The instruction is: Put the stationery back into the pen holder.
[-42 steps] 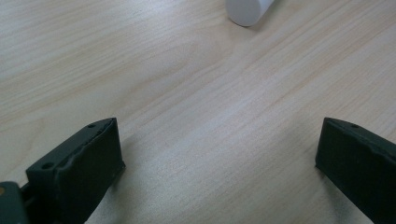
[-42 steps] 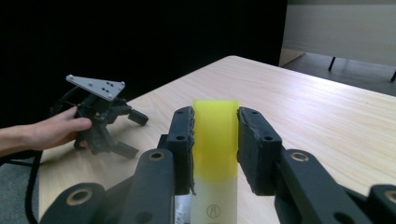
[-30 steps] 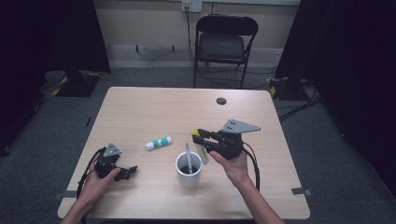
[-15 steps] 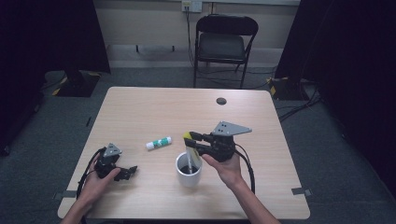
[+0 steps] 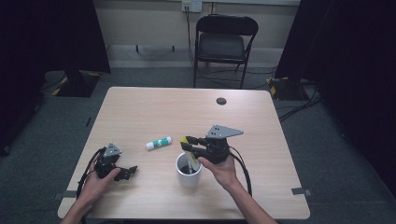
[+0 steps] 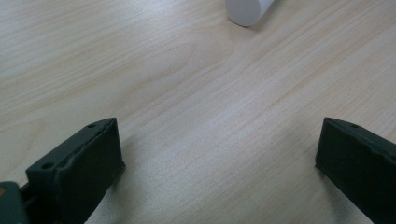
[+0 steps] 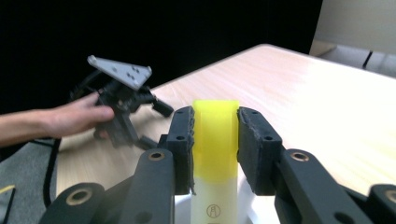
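Observation:
My right gripper (image 5: 187, 141) is shut on the yellow cap of a white-bodied stick (image 5: 188, 155). The stick hangs upright with its lower end inside a white cup (image 5: 189, 176) at the table's front middle. In the right gripper view the yellow cap (image 7: 215, 140) is pinched between the two pads of my right gripper (image 7: 215, 133), and the stick's white body runs down below them. My left gripper (image 5: 128, 171) rests on the table at the front left, open and holding nothing. Its jaws (image 6: 219, 158) stand wide over bare wood.
A glue stick with a green label (image 5: 159, 143) lies on the wooden table (image 5: 280, 186) left of the cup. A black round cap (image 5: 221, 101) sits in the tabletop near the far edge, with a folding chair (image 5: 224, 42) behind it. The left gripper (image 7: 155, 125) and its hand show beyond the yellow cap.
My right gripper has moved left and down with the stick, bringing its lower end into the cup. The left gripper has stayed where it was.

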A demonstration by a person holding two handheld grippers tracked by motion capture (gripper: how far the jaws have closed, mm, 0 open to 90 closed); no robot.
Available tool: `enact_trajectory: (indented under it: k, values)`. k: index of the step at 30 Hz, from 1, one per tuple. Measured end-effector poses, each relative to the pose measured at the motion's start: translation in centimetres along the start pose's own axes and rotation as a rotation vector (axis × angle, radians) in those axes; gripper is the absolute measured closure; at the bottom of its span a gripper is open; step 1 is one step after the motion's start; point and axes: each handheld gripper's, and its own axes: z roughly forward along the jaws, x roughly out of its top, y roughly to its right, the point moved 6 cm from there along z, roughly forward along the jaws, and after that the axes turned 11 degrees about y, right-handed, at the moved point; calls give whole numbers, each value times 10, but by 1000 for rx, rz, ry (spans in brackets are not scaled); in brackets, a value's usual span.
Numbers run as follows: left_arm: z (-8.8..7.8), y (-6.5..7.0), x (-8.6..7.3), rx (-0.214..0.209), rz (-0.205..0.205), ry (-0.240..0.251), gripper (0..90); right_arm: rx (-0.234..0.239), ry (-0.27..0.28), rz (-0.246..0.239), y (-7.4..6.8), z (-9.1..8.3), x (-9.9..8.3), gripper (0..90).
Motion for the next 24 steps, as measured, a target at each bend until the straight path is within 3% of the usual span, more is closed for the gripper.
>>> enact_trajectory:
  k: [4,24]
  values:
    - [0,0,0,1,-1,0,0,-11,-13,6,5,-7,-4,673]
    - [0,0,0,1,-1,0,0,-6,-96,-7,7,-17,-21,672]
